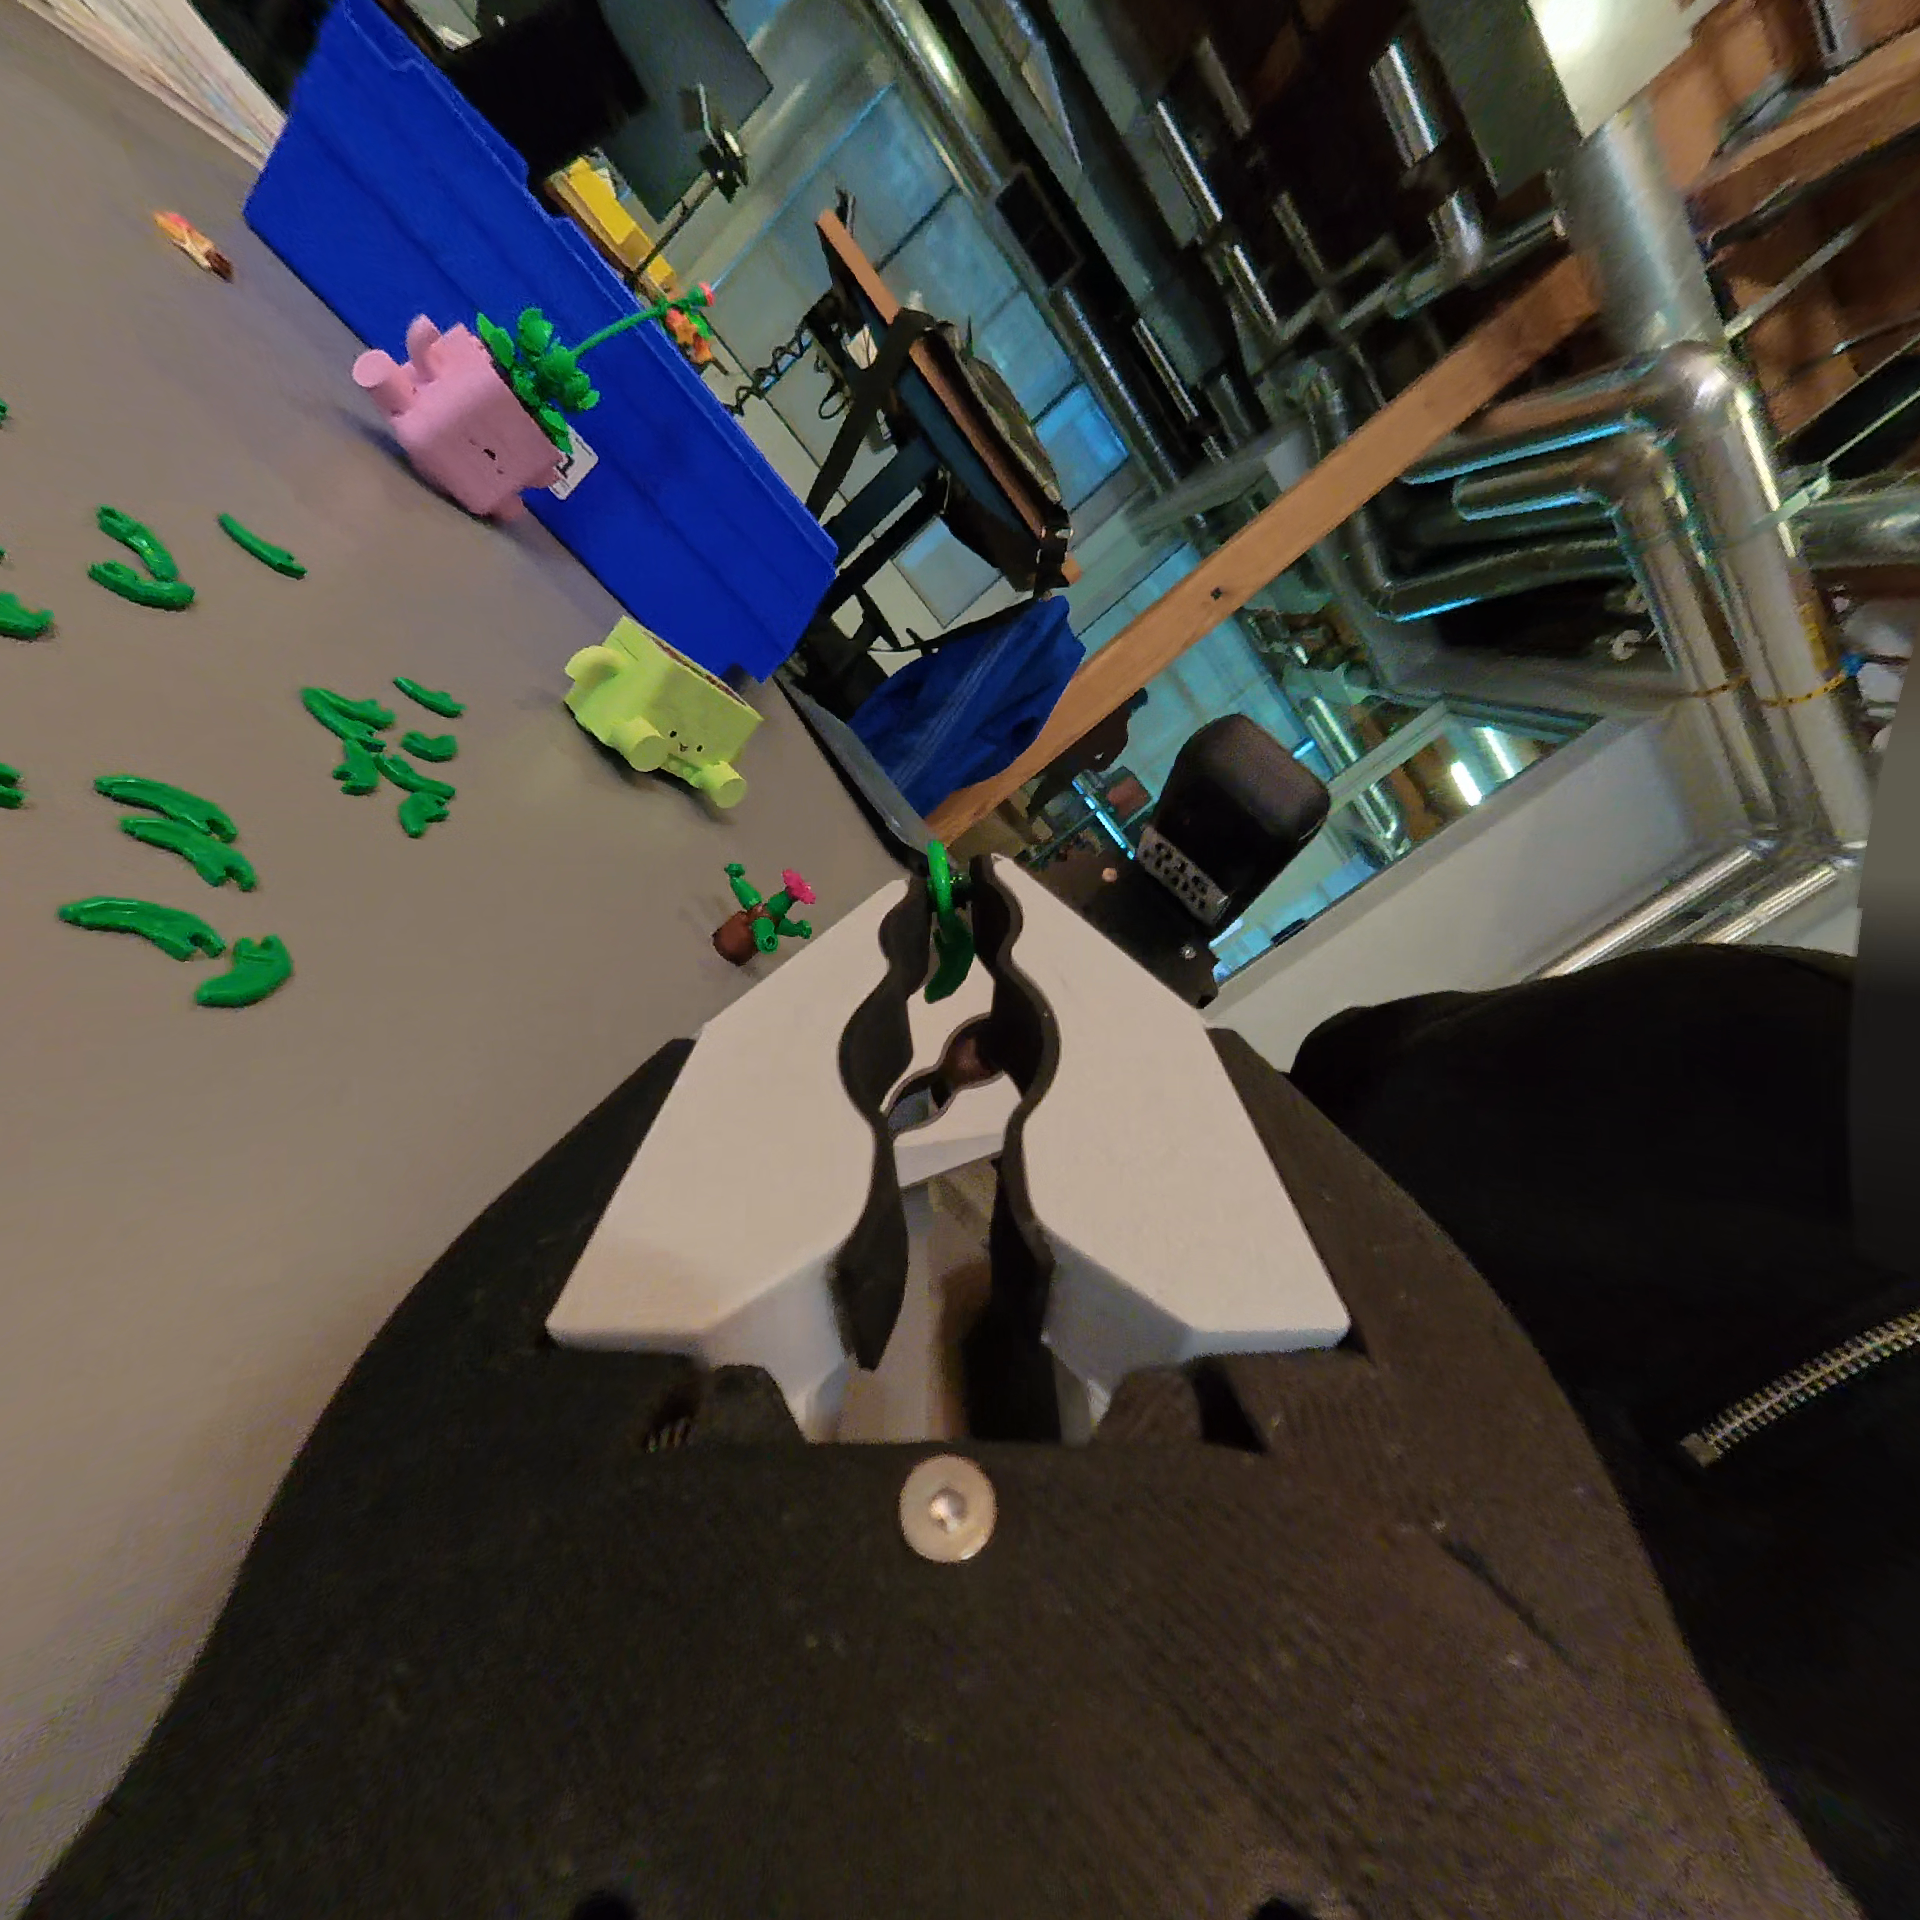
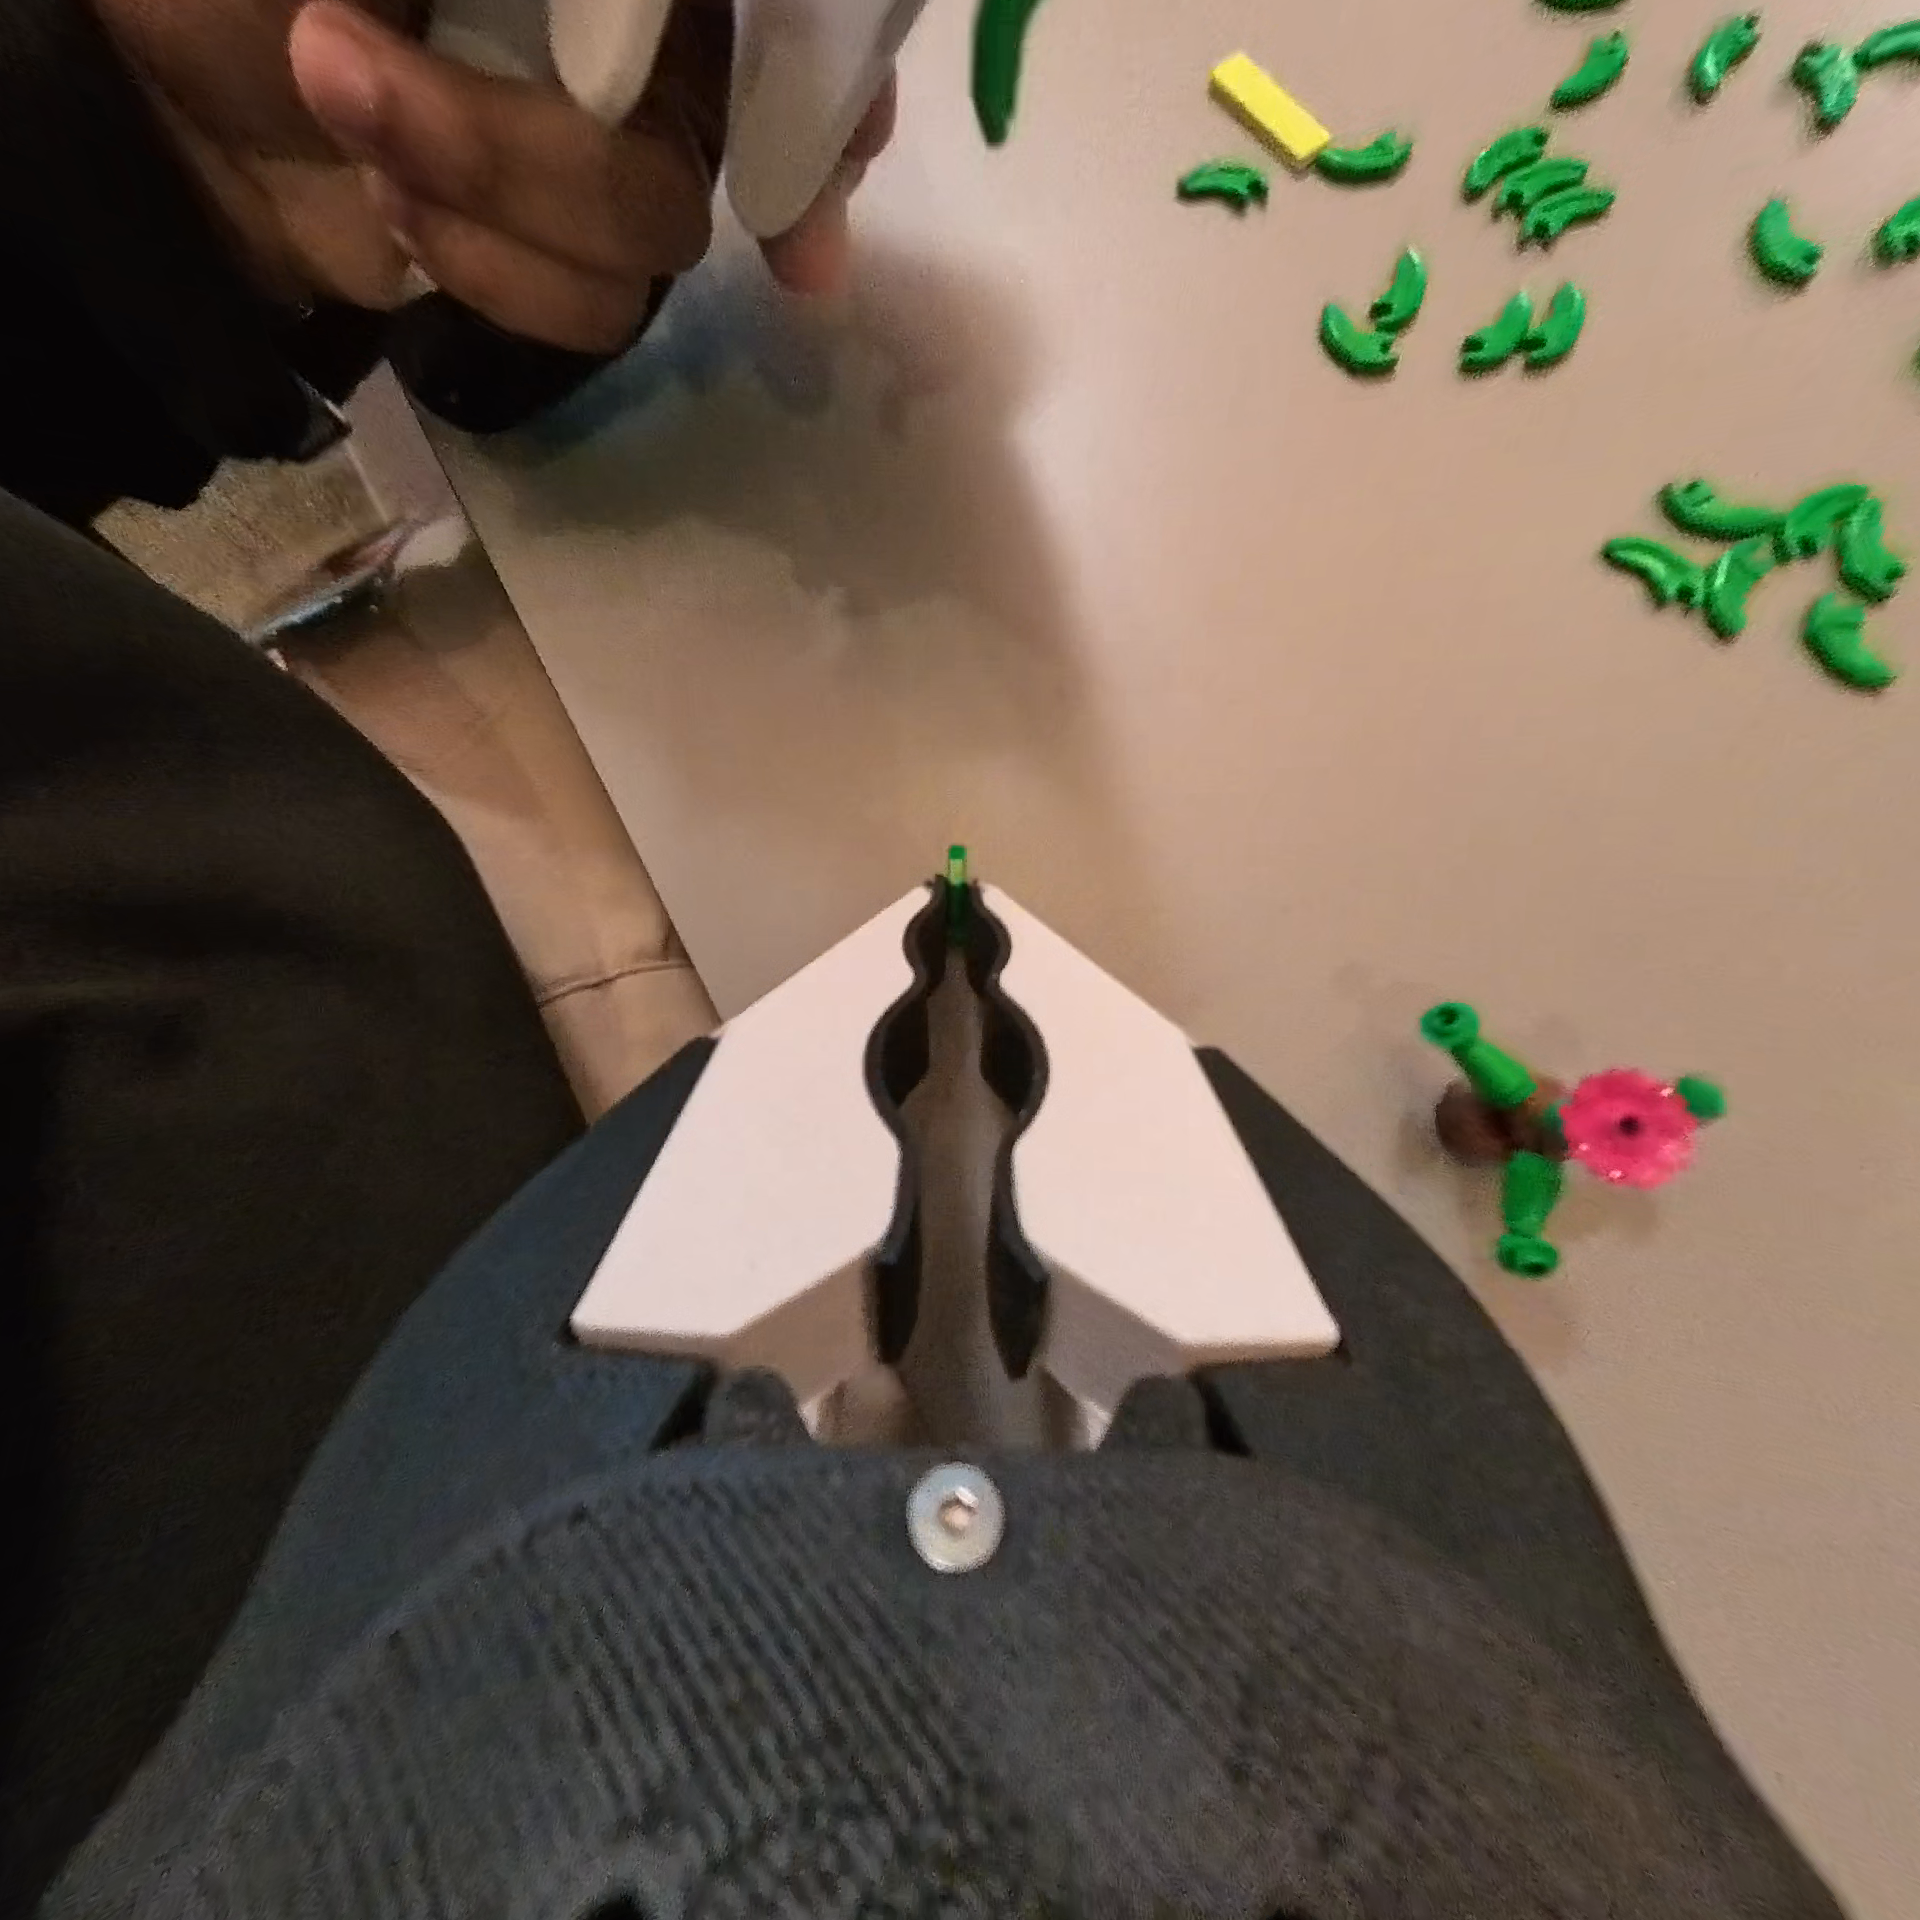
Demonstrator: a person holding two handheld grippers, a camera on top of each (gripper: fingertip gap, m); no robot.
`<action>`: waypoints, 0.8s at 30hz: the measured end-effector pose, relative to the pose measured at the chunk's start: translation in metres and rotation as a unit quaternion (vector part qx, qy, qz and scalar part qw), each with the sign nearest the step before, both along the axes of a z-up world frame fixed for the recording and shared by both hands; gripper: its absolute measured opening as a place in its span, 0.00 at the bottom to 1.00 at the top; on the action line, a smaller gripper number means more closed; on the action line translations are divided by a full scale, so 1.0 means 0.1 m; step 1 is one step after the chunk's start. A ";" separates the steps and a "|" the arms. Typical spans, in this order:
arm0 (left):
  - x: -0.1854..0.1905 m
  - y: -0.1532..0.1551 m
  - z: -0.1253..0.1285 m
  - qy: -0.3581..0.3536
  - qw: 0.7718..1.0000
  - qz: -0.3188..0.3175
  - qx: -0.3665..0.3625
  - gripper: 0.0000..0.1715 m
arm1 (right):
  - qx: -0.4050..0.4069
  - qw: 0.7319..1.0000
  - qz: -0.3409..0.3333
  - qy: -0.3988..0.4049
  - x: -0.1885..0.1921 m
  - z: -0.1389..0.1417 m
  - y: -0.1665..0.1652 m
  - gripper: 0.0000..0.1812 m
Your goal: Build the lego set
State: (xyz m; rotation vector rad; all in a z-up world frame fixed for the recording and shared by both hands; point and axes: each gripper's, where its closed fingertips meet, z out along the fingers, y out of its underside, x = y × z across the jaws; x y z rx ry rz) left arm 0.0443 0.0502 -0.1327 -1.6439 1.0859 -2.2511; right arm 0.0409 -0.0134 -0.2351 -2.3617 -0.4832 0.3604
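While gripping green pieces, left gripper point(image 1: 961, 883) beyond table edge point(image 1: 831, 748), right gripper point(image 2: 956, 894) over bare tabletop.

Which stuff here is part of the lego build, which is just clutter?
Build:
- left gripper shut on green leaf
- right gripper shut on green stem
- loose green leaves
- small flower plant
- pink pot
- lime pot
- yellow brick

Clutter:
- blue bin
- black chair

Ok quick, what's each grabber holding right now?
Left gripper: closed, pinching a curved green leaf piece.
Right gripper: closed, pinching a small green stem piece at its tips.
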 end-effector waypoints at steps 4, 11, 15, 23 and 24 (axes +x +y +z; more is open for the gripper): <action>0.00 0.02 -0.01 -0.001 1.000 -0.001 -0.031 0.04 | 0.007 1.000 -0.018 0.017 0.01 0.00 0.00 0.01; -0.01 0.00 0.02 -0.005 1.000 -0.004 -0.026 0.04 | 0.040 0.999 -0.022 0.000 0.00 -0.01 0.05 0.02; -0.01 0.00 0.02 -0.005 1.000 -0.006 -0.028 0.04 | 0.052 0.998 -0.016 -0.003 -0.02 0.00 0.05 0.06; 0.00 -0.01 -0.01 -0.003 0.999 -0.008 -0.031 0.04 | 0.065 0.998 -0.019 0.015 -0.02 0.01 0.04 0.03; 0.00 0.00 -0.01 -0.002 0.999 -0.008 -0.031 0.04 | 0.065 0.998 -0.020 0.017 -0.02 0.01 0.04 0.02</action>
